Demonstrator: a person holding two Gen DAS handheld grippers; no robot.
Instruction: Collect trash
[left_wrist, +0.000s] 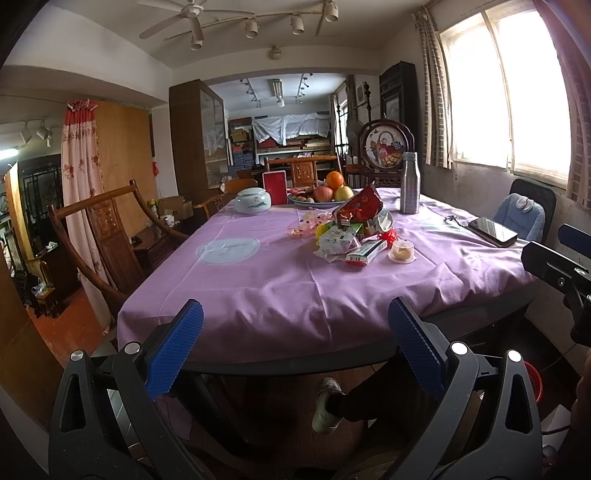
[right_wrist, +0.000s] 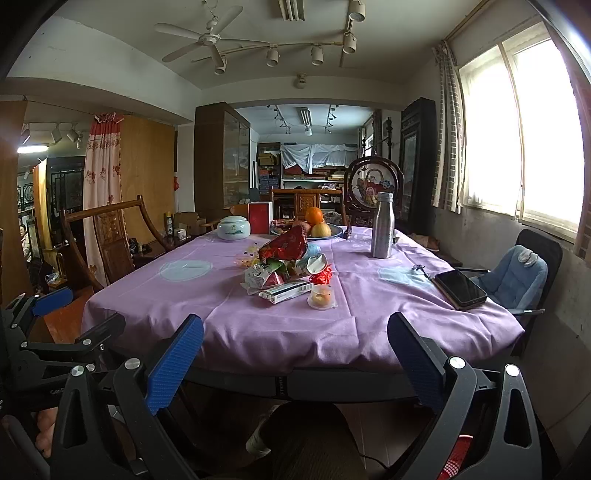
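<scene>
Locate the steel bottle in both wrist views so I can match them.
Left wrist: steel bottle stands upright, right of centre, far side of the table.
Right wrist: steel bottle upright, right of centre.
Shared landmark: fruit bowl, to its left in both.

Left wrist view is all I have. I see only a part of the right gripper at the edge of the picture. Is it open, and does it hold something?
Observer: The right gripper is open wide, and nothing is between its fingers.
Operator: Thank you. Does the trash pile hide something from me?
Observer: Yes. A light blue piece lies just behind the red bag, on the window side of the pile.
</scene>
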